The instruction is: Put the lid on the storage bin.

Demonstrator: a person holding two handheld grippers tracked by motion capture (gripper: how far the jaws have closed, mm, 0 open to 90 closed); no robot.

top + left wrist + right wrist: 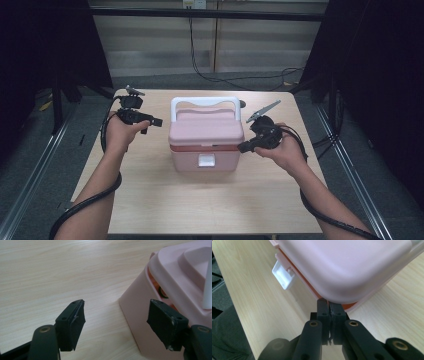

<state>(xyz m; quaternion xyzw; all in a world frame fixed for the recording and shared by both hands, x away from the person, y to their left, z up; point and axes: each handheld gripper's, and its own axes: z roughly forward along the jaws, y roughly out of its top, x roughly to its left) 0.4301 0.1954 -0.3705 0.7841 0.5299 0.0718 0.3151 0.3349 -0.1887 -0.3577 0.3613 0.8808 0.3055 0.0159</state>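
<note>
A pink cooler box (205, 135) with a white handle (205, 101) and a white front latch (206, 160) stands shut in the middle of the wooden table (150, 200). My left gripper (152, 122) hovers to the left of the box. In the left gripper view it (117, 302) is open, with the box's side (175, 277) close by one jaw and nothing between the pads. My right gripper (243, 147) is at the box's right front corner. In the right gripper view it (329, 302) is shut, its tips tucked just under the lid's corner (347, 265) by the orange seal (312, 291).
Bare tabletop lies in front of the box and on both sides of it. Black curtains (380, 75) flank the table. Cables (235, 80) run across the floor beyond the far edge. Metal rails (30, 170) lie on the floor to the left and right.
</note>
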